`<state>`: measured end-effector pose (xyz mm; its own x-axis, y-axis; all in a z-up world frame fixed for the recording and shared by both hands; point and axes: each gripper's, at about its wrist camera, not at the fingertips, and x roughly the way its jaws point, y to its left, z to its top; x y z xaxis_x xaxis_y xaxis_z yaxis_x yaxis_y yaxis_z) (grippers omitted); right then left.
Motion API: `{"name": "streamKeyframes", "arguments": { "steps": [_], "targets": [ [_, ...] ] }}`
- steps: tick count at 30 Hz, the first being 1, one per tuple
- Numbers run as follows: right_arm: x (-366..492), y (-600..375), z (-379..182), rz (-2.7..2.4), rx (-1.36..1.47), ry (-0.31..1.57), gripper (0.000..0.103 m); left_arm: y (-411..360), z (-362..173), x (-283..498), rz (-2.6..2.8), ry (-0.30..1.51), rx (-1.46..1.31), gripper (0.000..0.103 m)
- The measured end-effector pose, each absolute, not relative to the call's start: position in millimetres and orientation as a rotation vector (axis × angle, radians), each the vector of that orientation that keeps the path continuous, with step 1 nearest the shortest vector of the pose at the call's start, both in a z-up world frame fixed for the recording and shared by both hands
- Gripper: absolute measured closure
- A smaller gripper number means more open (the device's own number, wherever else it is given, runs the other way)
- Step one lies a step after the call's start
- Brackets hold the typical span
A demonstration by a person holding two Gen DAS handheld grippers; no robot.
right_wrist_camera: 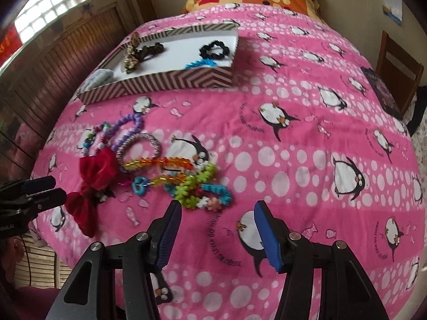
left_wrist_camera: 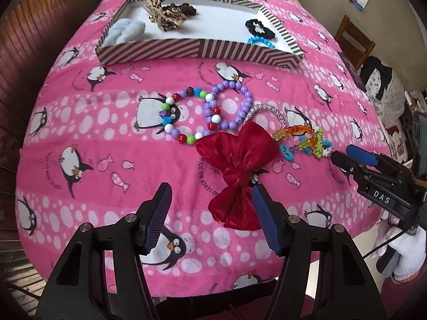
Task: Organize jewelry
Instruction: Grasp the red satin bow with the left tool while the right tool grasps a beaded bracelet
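Beaded bracelets [left_wrist_camera: 210, 114] and a red bow [left_wrist_camera: 234, 170] lie heaped, seemingly tangled, before the striped tray [left_wrist_camera: 197, 53].

Sheer, shiny red fabric bow [left_wrist_camera: 234, 165] and glossy plastic bead bracelets [left_wrist_camera: 226, 106] lie on a fleecy pink blanket [left_wrist_camera: 106, 138].

A red bow [left_wrist_camera: 237, 170] is seen mid-frame on the pink bed [left_wrist_camera: 120, 138], beside the open left hand-held gripper [left_wrist_camera: 210, 190]; bead bracelets [left_wrist_camera: 210, 112] lie above.
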<state>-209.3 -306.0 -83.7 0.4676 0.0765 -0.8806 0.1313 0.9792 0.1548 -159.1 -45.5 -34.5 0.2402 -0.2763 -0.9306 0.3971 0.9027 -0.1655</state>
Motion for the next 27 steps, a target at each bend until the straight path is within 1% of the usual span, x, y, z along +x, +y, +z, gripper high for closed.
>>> {"name": "streamKeyframes", "arguments": {
  "steps": [3,7,10,12,13,14,15,17,18,20,23,27],
  "targets": [
    [-207.4,-314.0,-86.6,-0.04,0.238,1.078,0.049,-48.0,-38.3,-155.5,-0.458,1.255,0.107,0.04],
    [-199.0,-312.6,-95.1,-0.042,0.211,1.109,0.059,-56.8,-45.9,-152.3,-0.468,1.277,0.115,0.04],
    [-196.7,-307.6,-101.4,-0.026,0.198,1.111,0.061,-64.1,-51.9,-151.7,-0.472,1.282,0.133,0.04],
    [-195.4,-304.4,-102.5,-0.014,0.185,1.085,0.067,-67.5,-58.1,-150.3,-0.476,1.291,0.131,0.04],
    [-194.8,-304.1,-102.5,-0.005,0.185,1.075,0.074,-68.6,-61.3,-149.2,-0.481,1.296,0.122,0.04],
    [-194.0,-304.4,-102.6,-0.001,0.186,1.069,0.084,-69.0,-63.0,-148.8,-0.484,1.3,0.115,0.043],
    [-193.3,-304.9,-102.1,0.003,0.188,1.064,0.086,-68.6,-65.7,-148.4,-0.494,1.301,0.1,0.047],
    [-194.1,-305.2,-101.5,0.007,0.19,1.061,0.086,-68.8,-66.6,-147.6,-0.497,1.284,0.105,0.076],
    [-195.3,-305.8,-99.6,0.008,0.191,1.054,0.086,-67.1,-65.9,-146.5,-0.499,1.278,0.106,0.081],
    [-198.0,-307.5,-92.3,0.005,0.192,1.034,0.086,-62.1,-64.8,-143.9,-0.507,1.283,0.072,0.087],
    [-202.4,-312.3,-71.4,-0.006,0.191,0.986,0.086,-54.7,-56.7,-142.9,-0.513,1.278,0.044,0.088],
    [-206.3,-315.2,-40.8,-0.007,0.174,0.921,0.086,-47.0,-35.2,-145.3,-0.524,1.227,0.041,0.088]
  ]
}}
